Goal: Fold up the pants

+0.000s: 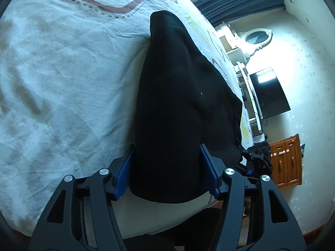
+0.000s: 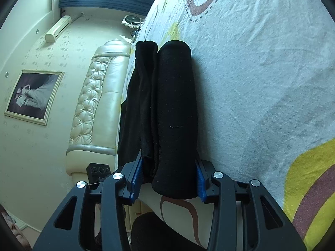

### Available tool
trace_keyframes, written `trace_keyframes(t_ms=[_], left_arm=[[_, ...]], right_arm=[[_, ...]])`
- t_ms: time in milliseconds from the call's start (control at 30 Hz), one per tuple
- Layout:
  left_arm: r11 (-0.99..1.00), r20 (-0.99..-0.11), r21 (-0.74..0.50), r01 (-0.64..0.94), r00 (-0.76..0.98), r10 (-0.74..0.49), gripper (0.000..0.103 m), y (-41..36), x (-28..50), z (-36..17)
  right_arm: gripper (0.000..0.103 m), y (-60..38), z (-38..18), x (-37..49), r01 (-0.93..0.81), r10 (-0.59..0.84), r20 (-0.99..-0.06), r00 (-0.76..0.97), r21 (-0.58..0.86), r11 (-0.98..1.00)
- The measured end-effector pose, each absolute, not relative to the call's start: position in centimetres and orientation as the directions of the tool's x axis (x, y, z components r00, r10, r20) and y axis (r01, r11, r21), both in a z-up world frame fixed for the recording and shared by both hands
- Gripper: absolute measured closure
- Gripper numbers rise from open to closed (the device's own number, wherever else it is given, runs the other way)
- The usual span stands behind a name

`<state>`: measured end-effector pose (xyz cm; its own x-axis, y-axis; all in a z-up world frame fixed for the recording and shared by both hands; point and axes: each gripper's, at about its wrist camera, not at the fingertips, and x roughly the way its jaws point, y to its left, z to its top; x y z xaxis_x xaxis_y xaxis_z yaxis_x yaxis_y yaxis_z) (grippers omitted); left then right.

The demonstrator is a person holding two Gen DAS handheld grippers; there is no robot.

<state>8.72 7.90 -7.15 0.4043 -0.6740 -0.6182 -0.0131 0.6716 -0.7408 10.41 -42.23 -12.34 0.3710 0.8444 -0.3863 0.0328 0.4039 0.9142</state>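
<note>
Black pants, headboard right view only

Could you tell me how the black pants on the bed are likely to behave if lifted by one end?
The pants would probably sag and unfold: they lie in soft, loose layers. They look light, barely denting the bedsheet. The knit cloth seems unlikely to slip.

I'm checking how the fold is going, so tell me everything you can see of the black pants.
The black pants are a soft, matte, knit-looking fabric with a few specks of lint, lying lengthwise on the bed sheet near its edge. In the right wrist view they show as long folded layers side by side, ends rounded. The near end sits between the blue pads of the left claw and of the right claw; the pads flank the cloth, but whether they press it is unclear.
</note>
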Motion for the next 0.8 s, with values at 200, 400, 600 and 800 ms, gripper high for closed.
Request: trace_keyframes(t_ms=[200,400,600,800], left_arm=[[0.594,-0.537,-0.803,0.04,0.384,-0.751,0.017,8.3,8.8,-7.3],[0.658,-0.598,-0.75,0.071,0.352,-0.72,0.007,7.1,8.4,-6.5],[0.785,-0.726,-0.619,-0.019,0.393,-0.564,0.007,6.0,6.7,-5.1],[0.938,-0.829,-0.345,-0.017,0.475,-0.296,0.007,3.7,3.6,-2.8]], right_arm=[[0.055,-43.1,-12.7,10.0,0.057,0.861,-0.317,0.397,0.945,0.322],[0.045,-44.0,-12.0,8.6,0.093,0.843,-0.327,0.427,0.943,0.319],[0.029,-44.3,-9.9,6.1,0.109,0.758,-0.476,0.445,0.869,0.482],[0.022,-41.8,-7.9,3.9,0.046,0.578,-0.693,0.431,0.657,0.753]])
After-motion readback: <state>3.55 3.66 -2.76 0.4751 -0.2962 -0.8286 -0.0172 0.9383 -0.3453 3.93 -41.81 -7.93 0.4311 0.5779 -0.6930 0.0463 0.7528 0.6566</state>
